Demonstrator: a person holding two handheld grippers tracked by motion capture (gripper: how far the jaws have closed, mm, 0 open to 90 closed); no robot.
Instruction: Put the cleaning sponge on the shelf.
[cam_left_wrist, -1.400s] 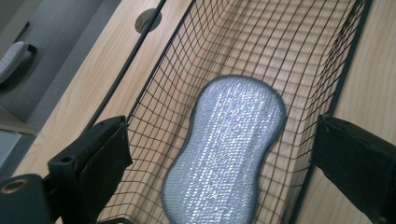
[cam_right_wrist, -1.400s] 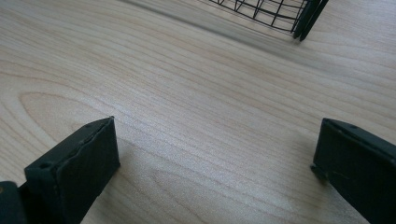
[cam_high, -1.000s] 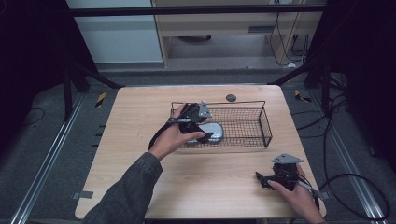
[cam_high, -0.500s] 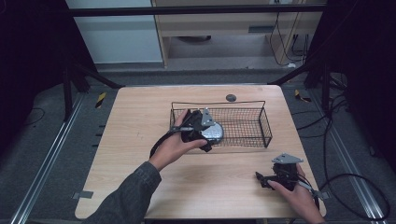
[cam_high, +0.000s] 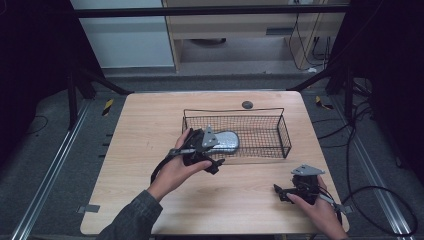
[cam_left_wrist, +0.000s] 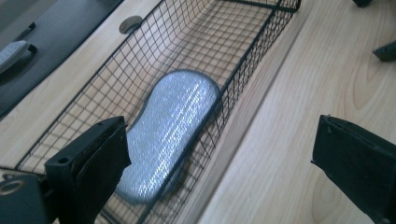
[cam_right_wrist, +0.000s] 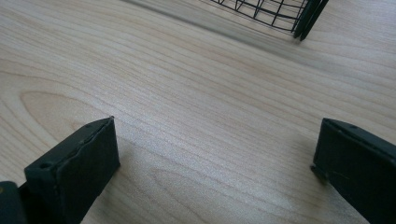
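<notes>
Backing away from the wire basket, the left gripper now sits at the basket's near-left corner, lower and more toward the counter's middle than it was a second ago, when it reached in over the mesh floor. Left behind in the basket is a flat, grey, oblong pad with a glittery weave, lying at the basket's left end close against the near wall; in the left gripper view the pad rests on the mesh just past the left jaw, and nothing is between the jaws, which stand wide apart, one over the basket and one over bare wood. My reading is that the pad has just been let go and the placing step is done, with the hand pulling clear.

At the lower right of the high view, the right gripper has not shifted; it rests on the counter well apart from the basket. Its own view shows jaws spread wide over plain wood, with only a basket corner at the top edge.
</notes>
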